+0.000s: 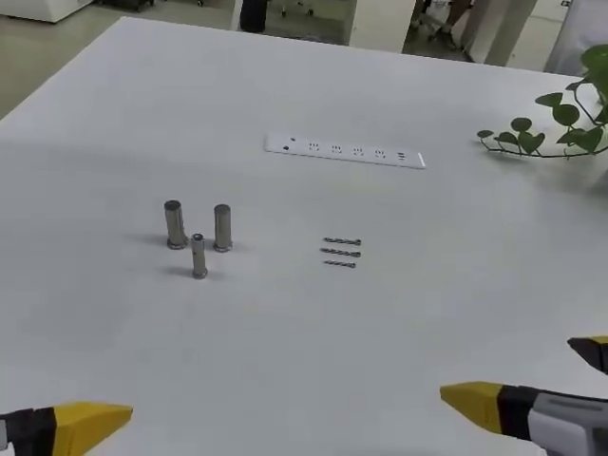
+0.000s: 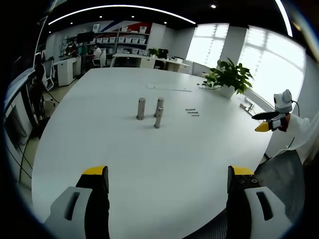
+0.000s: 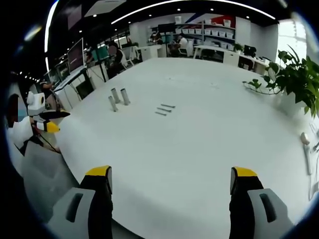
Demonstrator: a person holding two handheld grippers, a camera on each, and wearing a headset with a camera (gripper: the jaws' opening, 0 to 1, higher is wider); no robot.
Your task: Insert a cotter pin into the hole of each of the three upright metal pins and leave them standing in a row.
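Task not yet begun: three metal pins are stood upright in a cluster on a white table, none yet fitted.
Three cotter pins are laid loose to their right; one must be pinched first. The left gripper and right gripper are held at the near edge, jaws spread, empty. A power strip and plant beyond are judged no obstacle.

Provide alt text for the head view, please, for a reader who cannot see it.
Three upright metal pins stand clustered on a white table, three cotter pins lying to their right. The left gripper and right gripper peek in at the bottom corners.
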